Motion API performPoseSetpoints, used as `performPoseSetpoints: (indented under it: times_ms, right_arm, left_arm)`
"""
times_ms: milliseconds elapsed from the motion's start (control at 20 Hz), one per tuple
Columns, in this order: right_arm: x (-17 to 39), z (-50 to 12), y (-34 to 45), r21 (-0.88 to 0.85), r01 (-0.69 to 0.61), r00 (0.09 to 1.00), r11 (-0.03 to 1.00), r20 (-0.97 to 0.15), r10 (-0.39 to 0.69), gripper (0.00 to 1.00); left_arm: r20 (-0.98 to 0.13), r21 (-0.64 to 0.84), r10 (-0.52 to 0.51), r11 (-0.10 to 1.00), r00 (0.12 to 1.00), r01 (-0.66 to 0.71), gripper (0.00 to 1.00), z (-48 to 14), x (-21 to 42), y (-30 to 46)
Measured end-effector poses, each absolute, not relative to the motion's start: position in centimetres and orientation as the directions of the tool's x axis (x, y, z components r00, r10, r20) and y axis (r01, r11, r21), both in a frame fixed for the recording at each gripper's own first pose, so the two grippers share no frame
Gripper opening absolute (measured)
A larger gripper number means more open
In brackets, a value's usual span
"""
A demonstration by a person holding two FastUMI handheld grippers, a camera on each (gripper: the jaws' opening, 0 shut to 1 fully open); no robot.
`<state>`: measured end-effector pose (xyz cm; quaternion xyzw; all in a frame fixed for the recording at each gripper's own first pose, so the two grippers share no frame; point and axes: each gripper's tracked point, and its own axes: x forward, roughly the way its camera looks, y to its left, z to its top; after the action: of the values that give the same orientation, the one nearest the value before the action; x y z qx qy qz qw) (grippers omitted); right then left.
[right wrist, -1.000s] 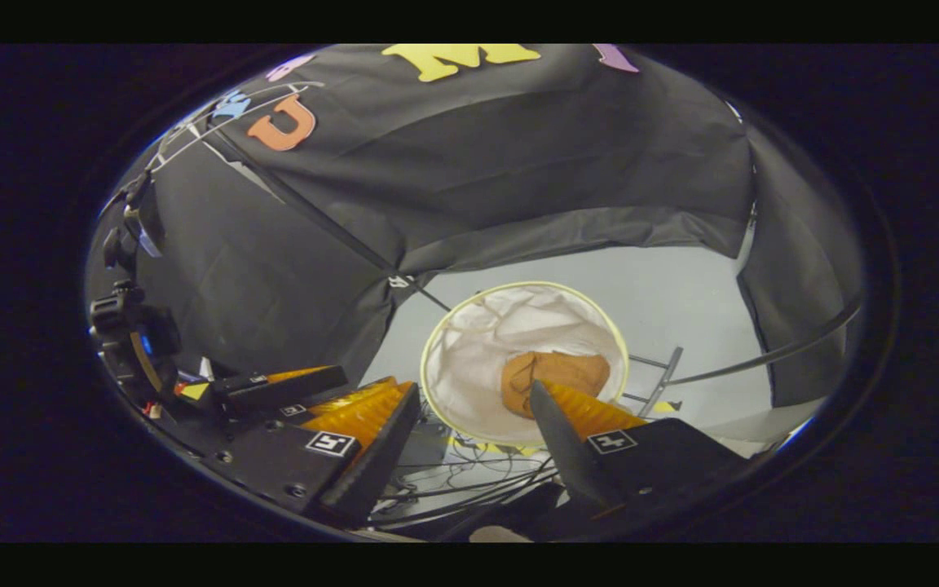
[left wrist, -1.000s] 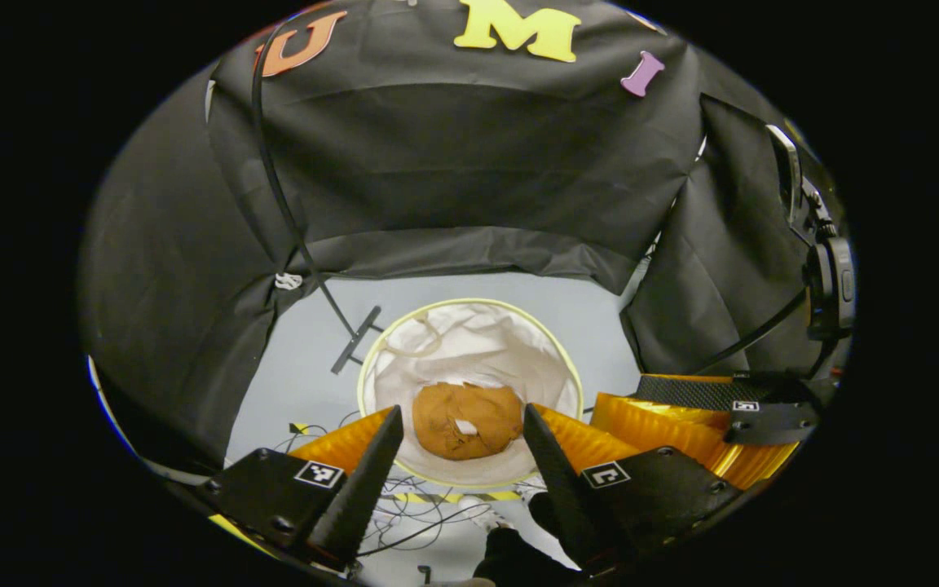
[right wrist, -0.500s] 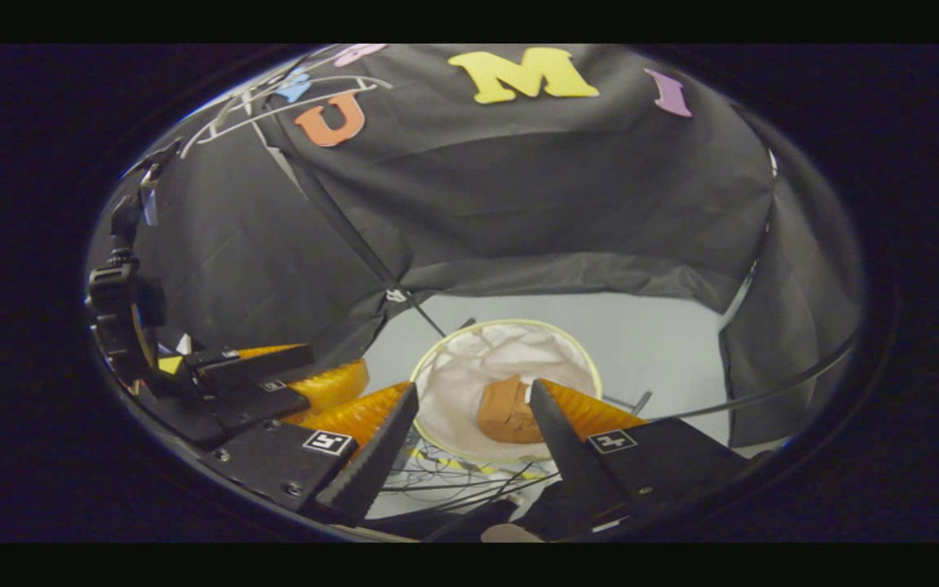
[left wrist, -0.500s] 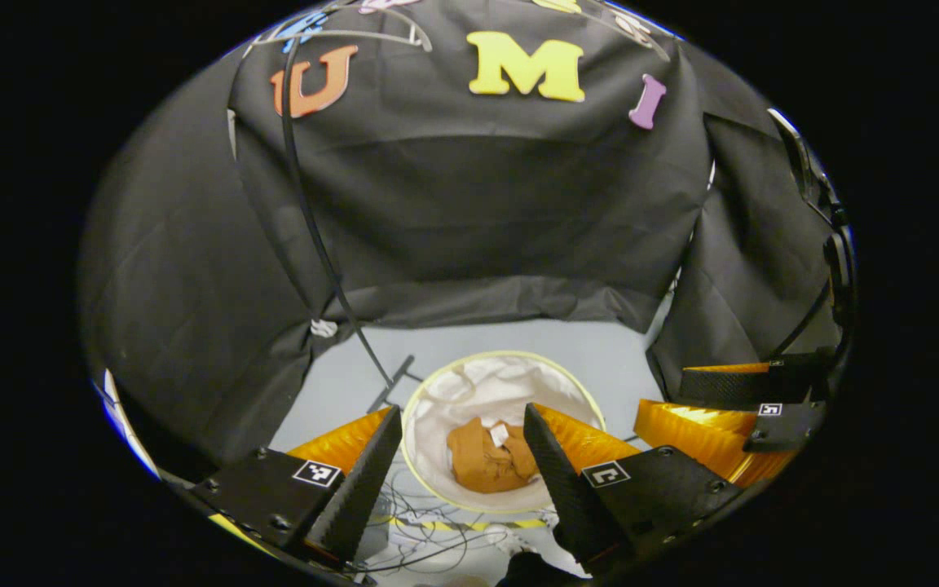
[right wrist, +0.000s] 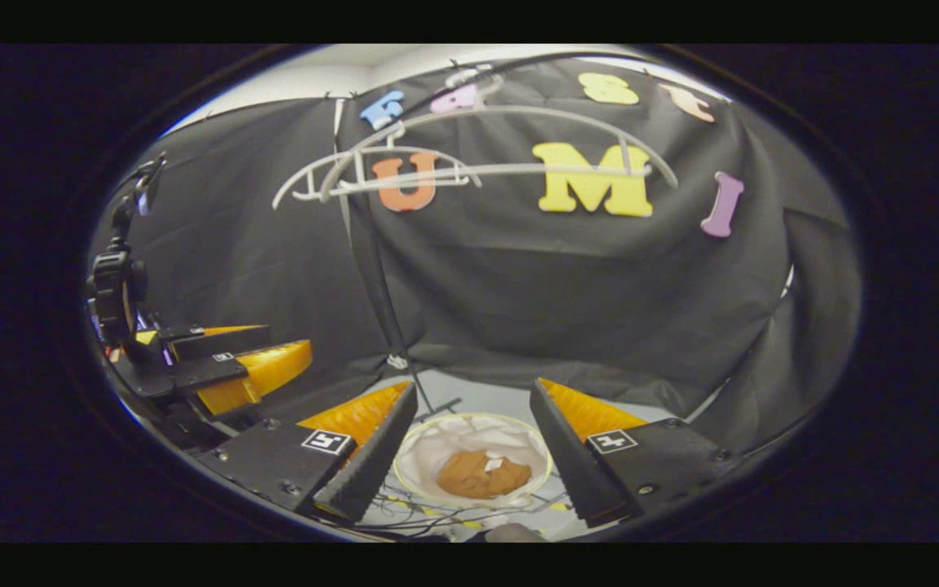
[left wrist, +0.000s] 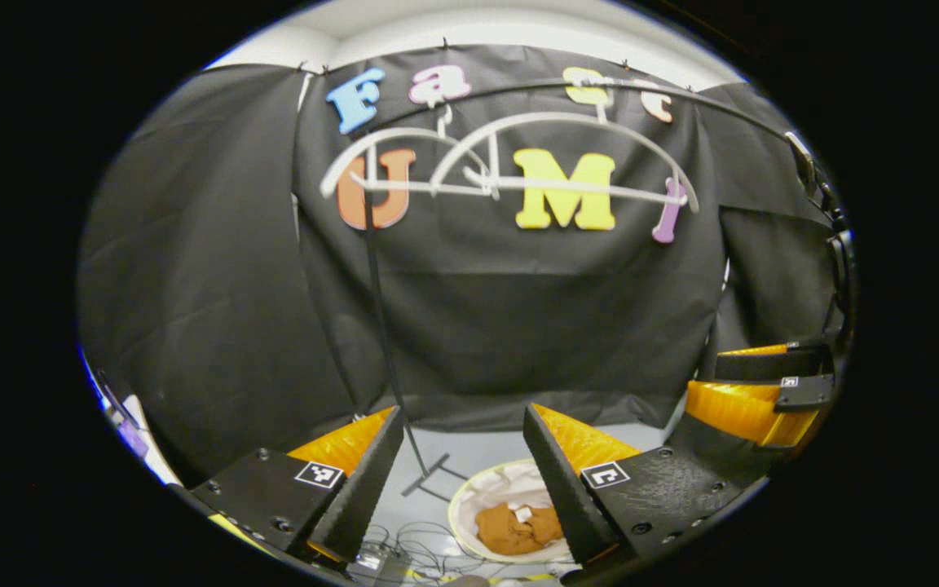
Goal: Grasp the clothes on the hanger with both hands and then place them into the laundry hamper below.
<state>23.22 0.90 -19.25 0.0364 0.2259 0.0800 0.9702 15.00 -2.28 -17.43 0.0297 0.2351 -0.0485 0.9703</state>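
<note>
i take the laundry hamper (left wrist: pixel 469 499) as my landmark; it stands on the pale floor (left wrist: pixel 478 447) at the foot of the booth's black wall. in the left gripper view my left gripper (left wrist: pixel 463 477) hangs above the hamper with its fingers spread wide and nothing between them. left of the hamper a black rack pole (left wrist: pixel 380 310) rises from a small cross foot, and loose cables (left wrist: pixel 429 545) lie on the floor at the hamper's near-left side. the clothes (left wrist: pixel 517 528), an orange-brown bundle with a small white tag, lie inside the hamper on its white lining. high above the hamper two bare white hangers (left wrist: pixel 510 167) hang from the rack's rail. to the right of the hamper, higher up, i see the right gripper (left wrist: pixel 763 391) from the side.

in the right gripper view the left gripper (right wrist: pixel 217 367) sits far left of the hamper (right wrist: pixel 429 456). my right gripper (right wrist: pixel 473 456) hovers above it, fingers apart and empty, with the clothes (right wrist: pixel 482 474) resting inside and the hangers (right wrist: pixel 469 151) overhead.
</note>
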Motion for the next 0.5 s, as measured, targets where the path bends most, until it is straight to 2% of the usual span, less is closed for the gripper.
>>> performPoseSetpoints:
  times_ms: [150, 200, 350, 400, 500]
  right_arm:
    - [22.7, -12.4, 1.3, 0.113, -0.175, 0.93, 0.978, -0.308, 0.202, 0.93]
    - [22.5, -11.0, 1.4, 0.11, -0.183, 0.939, 0.977, -0.274, 0.207, 0.96]
    - [21.3, -6.5, 0.8, 0.113, -0.186, 0.961, 0.976, -0.186, 0.205, 0.98]
    - [21.4, -5.2, 0.5, 0.111, -0.181, 0.969, 0.977, -0.151, 0.197, 0.98]
    - [21.1, -2.8, -0.9, 0.095, -0.152, 0.983, 0.984, -0.09, 0.161, 0.99]
  left_arm:
    - [-0.322, 0.09, -0.036, 0.994, 0.946, 0.068, 0.9, -10.7, 15.2, 0.5]
    - [-0.284, 0.094, -0.036, 0.993, 0.958, 0.065, 0.92, -9.1, 15.1, 0.9]
    - [-0.183, 0.074, -0.028, 0.996, 0.983, 0.042, 1.0, -4.0, 14.1, 1.8]
    - [-0.16, 0.066, -0.023, 0.997, 0.987, 0.034, 0.96, -2.9, 13.9, 1.9]
    - [-0.127, 0.052, -0.017, 0.998, 0.992, 0.024, 0.97, -1.1, 13.1, 2.3]
